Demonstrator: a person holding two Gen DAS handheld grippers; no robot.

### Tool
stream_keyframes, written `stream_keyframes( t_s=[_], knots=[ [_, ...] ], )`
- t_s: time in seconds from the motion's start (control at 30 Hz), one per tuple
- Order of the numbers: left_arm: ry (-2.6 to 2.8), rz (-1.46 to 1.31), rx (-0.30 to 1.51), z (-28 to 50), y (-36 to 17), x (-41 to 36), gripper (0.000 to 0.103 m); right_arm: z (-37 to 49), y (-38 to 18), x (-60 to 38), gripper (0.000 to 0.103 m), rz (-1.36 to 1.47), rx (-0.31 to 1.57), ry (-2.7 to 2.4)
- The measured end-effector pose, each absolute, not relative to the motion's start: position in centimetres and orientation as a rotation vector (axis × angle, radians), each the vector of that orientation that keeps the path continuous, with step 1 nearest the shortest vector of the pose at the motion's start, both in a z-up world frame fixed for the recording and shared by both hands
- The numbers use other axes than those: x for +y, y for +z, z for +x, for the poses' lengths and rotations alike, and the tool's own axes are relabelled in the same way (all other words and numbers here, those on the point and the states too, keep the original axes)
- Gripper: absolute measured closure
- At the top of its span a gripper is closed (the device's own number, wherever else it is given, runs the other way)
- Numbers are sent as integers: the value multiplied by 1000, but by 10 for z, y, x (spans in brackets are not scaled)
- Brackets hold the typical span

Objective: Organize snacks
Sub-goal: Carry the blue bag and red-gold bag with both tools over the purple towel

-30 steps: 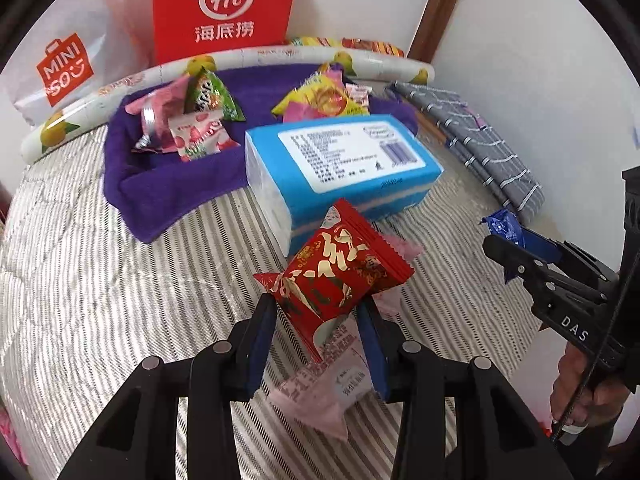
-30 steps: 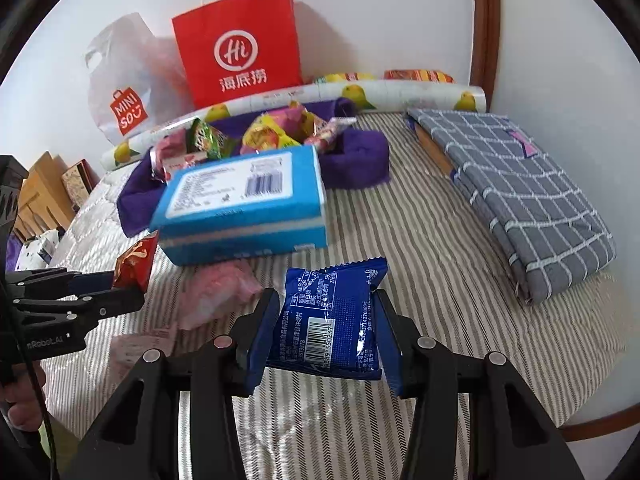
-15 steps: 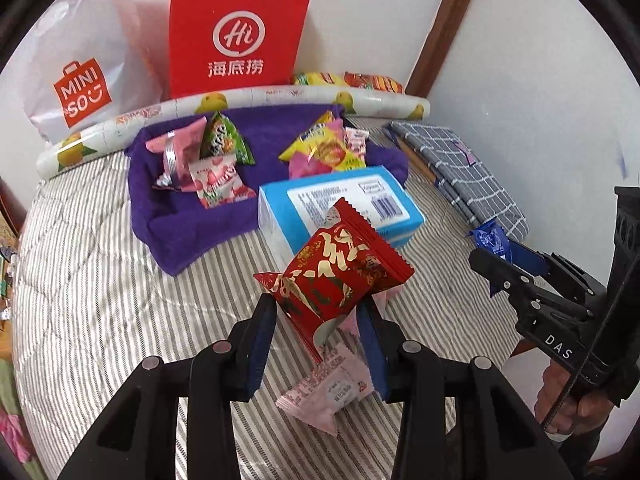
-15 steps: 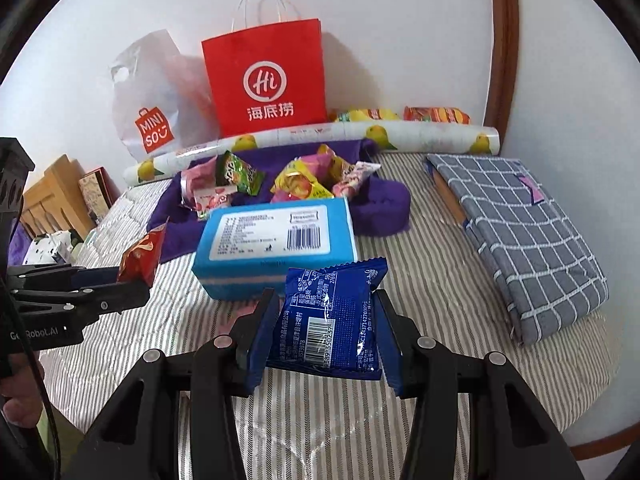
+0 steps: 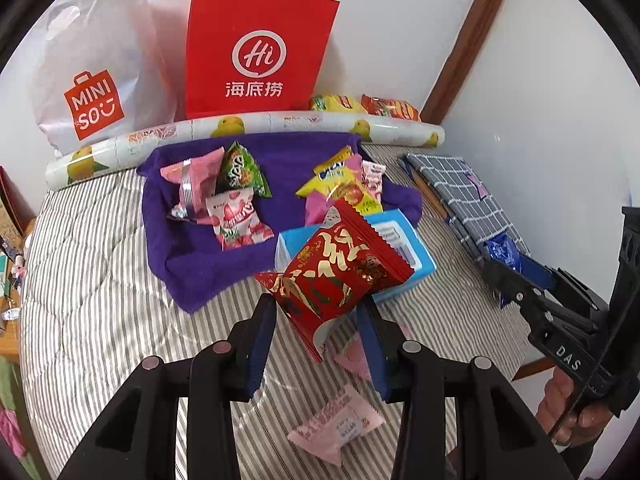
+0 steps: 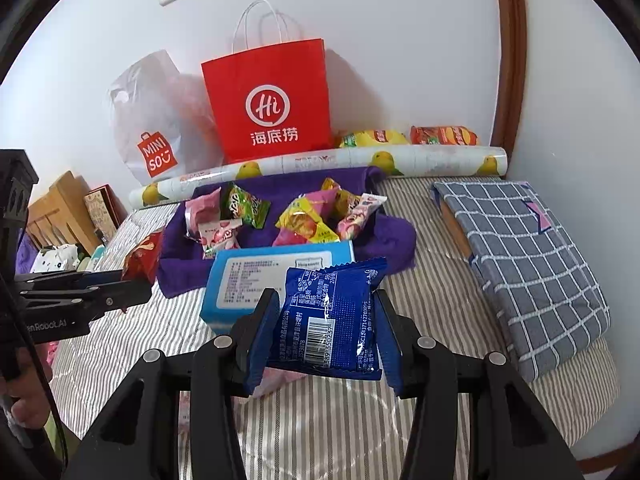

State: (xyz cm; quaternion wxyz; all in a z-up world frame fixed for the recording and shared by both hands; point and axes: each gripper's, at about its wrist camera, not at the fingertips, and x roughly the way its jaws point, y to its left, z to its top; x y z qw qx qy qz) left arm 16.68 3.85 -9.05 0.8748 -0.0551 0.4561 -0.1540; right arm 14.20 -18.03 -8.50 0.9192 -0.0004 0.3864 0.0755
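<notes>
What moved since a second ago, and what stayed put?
Both tools lifted up and back from the bed, so more of the wall and bags shows. The left tool still grips the red snack packet, and the right tool still grips the blue snack packet. Nothing was let go. The blue tissue box, the purple towel with its snacks, and the pink packet on the bed stayed put.

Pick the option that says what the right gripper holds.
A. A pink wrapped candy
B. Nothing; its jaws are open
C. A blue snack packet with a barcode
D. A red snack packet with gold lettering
C: in the right wrist view the right gripper has its jaws closed on the blue snack packet, barcode facing the camera; the red snack packet is in the left gripper.
</notes>
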Motion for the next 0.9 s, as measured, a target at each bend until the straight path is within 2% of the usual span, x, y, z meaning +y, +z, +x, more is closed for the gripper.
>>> stream_keyframes(
  t_s=[0.9],
  knots=[
    [-276, -177, 901, 251, -70, 50, 63, 223, -57, -158, 56, -61, 724, 208]
  ],
)
